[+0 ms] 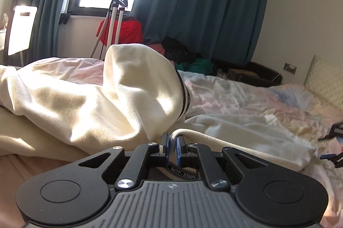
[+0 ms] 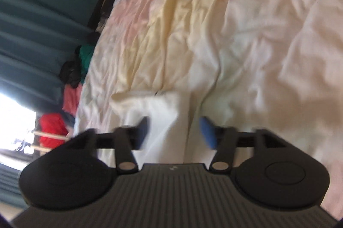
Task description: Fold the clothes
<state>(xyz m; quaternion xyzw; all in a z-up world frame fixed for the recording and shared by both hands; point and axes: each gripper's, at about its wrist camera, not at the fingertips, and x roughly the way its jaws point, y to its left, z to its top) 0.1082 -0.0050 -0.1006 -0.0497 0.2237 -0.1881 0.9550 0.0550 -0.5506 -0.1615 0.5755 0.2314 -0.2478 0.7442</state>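
Observation:
A cream ribbed garment (image 1: pixel 120 95) with a black-and-white striped cuff (image 1: pixel 186 97) lies bunched on the bed, one part raised in a hump. My left gripper (image 1: pixel 173 143) is shut on a cream edge of this garment (image 1: pixel 205 136), which trails off to the right. In the blurred right wrist view my right gripper (image 2: pixel 174 131) is open, its blue pads (image 2: pixel 207 133) wide apart above a white corner of the garment (image 2: pixel 163 108). The right gripper (image 1: pixel 331 146) also shows at the right edge of the left wrist view.
The pastel, wrinkled bed sheet (image 1: pixel 246 95) covers the bed. Beyond the bed lie a pile of dark, green and pink clothes (image 1: pixel 182 54) and a red item (image 1: pixel 122 31) by a white stand. Teal curtains (image 1: pixel 203 3) frame a bright window. A white chair (image 1: pixel 21 31) stands at the left.

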